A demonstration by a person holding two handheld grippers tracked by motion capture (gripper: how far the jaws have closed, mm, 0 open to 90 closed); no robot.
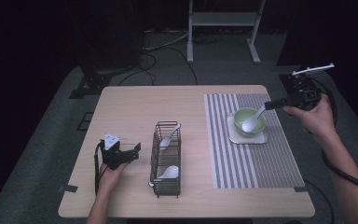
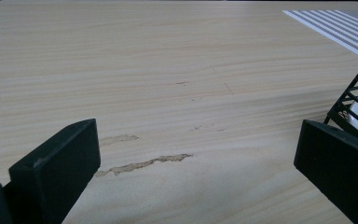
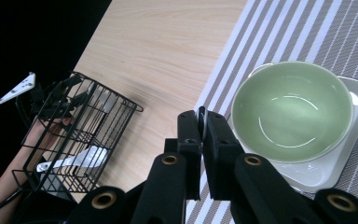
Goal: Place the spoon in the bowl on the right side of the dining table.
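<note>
White spoon [image 1: 253, 120] handle is sitting clamped in my right hand-held gripper [image 1: 277, 103] over the green bowl [image 1: 250, 122]; left hand-held gripper [image 1: 133, 152] is resting apart on the desk [image 1: 135, 102].

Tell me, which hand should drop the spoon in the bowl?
Right, probably: its tongs already grip the white ceramic spoon over the round green bowl. The left tongs sit open beside the black wire basket.

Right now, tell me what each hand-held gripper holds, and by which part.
Right hand-held gripper: white spoon, clamped by its handle end, bowl over the green bowl. Left hand-held gripper: open, holding nothing.
</note>
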